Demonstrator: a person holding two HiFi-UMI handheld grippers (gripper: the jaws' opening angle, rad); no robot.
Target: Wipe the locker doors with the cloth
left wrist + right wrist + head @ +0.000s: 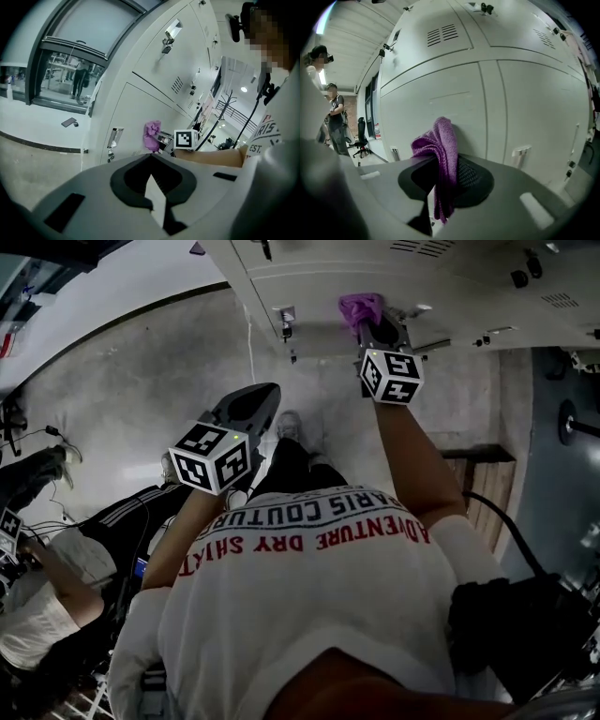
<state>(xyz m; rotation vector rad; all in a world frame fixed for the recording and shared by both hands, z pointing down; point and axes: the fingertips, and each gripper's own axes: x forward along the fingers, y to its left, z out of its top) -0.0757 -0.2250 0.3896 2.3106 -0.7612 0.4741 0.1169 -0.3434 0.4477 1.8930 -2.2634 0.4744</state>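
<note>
A purple knitted cloth (440, 159) is clamped in my right gripper (440, 187), bunched above the jaws and pressed against a pale grey locker door (436, 103). From the head view the cloth (361, 307) touches the locker row (309, 282) at arm's length, with the right gripper (380, 334) just behind it. My left gripper (246, 411) hangs lower and to the left, away from the lockers, its jaws shut with nothing between them. The left gripper view shows its closed jaws (152, 161), with the cloth (152, 136) beyond on the door.
Locker doors carry small handles with padlocks (285, 322) and vent slots (443, 33). A person sits on the floor at the left (47, 587). A wooden bench (487, 474) stands by the lockers at the right. Two people (333, 117) stand far left of the lockers.
</note>
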